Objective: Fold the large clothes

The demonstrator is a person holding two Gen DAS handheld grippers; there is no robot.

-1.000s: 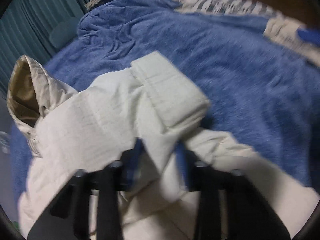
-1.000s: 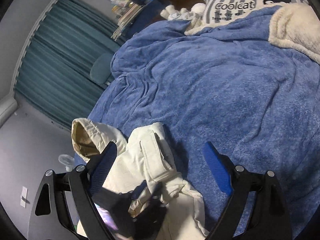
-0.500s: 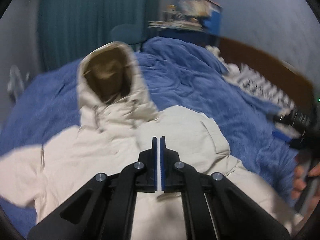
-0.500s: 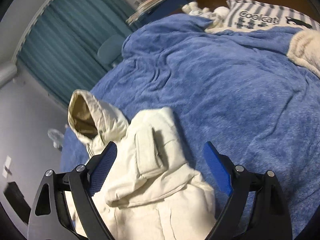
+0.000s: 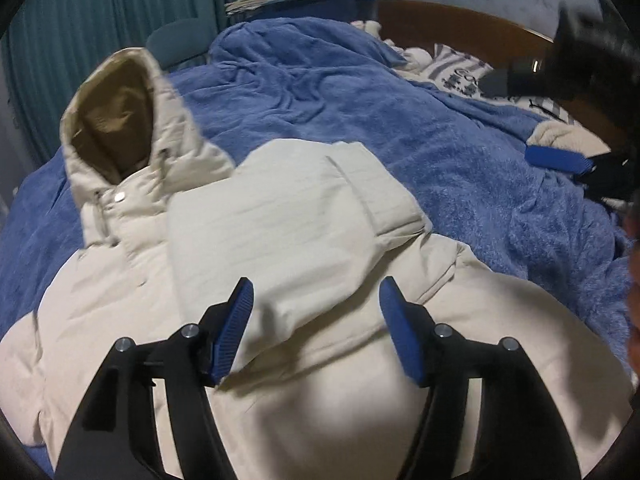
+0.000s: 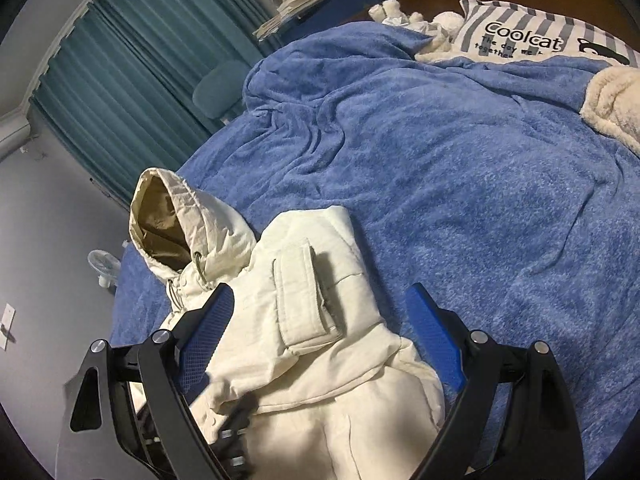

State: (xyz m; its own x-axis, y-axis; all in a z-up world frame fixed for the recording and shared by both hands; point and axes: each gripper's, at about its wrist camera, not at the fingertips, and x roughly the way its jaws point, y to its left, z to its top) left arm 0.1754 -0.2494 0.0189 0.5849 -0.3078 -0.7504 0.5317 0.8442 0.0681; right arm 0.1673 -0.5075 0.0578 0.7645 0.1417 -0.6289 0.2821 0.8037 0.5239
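Two views are given. From the left wrist, the cream jacket [image 5: 288,264] is seen spread on the blue blanket [image 5: 400,120], teal curtains [image 5: 100,12] at 11 o'clock; the left gripper [image 5: 316,316] is released above it. From the right wrist, the right gripper [image 6: 320,336] is likewise spread, a striped pillow [image 6: 532,36] at 1 o'clock.

A cream-white hooded jacket [image 5: 280,240] with a tan-brown hood lining [image 5: 116,128] lies on a bright blue fleece blanket [image 6: 460,168]. Behind are teal curtains [image 6: 140,60] and a grey-and-white striped pillow [image 6: 540,40] with black lettering. Both grippers are black with blue finger pads [image 6: 434,336].
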